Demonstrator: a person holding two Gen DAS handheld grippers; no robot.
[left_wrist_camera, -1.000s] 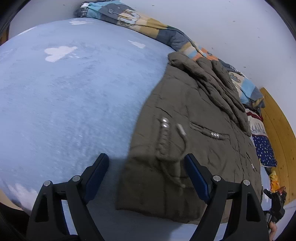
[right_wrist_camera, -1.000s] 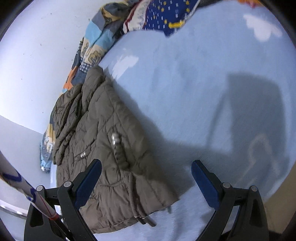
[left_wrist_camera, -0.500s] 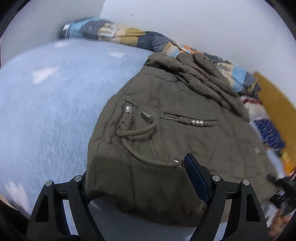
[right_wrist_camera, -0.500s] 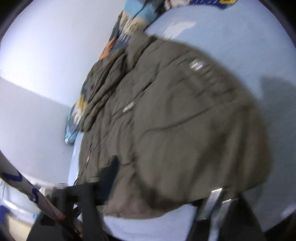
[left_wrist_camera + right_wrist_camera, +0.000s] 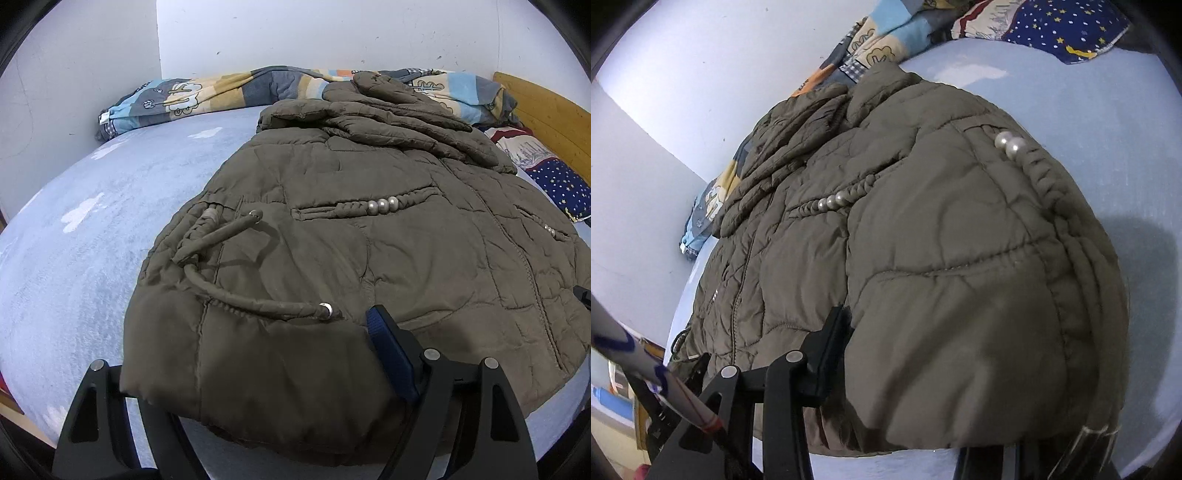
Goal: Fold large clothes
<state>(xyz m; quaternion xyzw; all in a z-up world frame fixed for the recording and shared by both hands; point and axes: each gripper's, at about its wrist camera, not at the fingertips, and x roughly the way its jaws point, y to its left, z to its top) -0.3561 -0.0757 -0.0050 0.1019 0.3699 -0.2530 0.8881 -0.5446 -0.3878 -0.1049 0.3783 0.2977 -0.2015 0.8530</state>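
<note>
The bed (image 5: 74, 229), in its pale blue cover, carries everything here, and its left side is bare from the front edge back to the patchwork quilt (image 5: 207, 98) bunched along the far edge against the wall. The olive padded jacket (image 5: 369, 229) lies across the middle and right of the bed, hem at the front edge, hood and sleeves heaped toward the far edge. A second ago the left gripper (image 5: 251, 373) stood over bare sheet just left of the hem corner; now it straddles that corner, one finger hidden under the fabric, the blue-padded one on top beside the loose drawstring (image 5: 258, 302), jaws wide and unchanged, so whether the pads actually press I cannot tell. The right gripper (image 5: 964, 376) was wide apart over bare sheet beside the other hem corner; its jaws have just been closing and now clamp the puffy corner between them. Both hem corners look taken or nearly so, which suits lifting the hem and carrying it toward the collar. Open room lies left and right of the jacket; at the far right corner a star-patterned pillow (image 5: 561, 184) and the wooden headboard (image 5: 546, 110) crowd in, and the heaped hood may bulk the fold.
</note>
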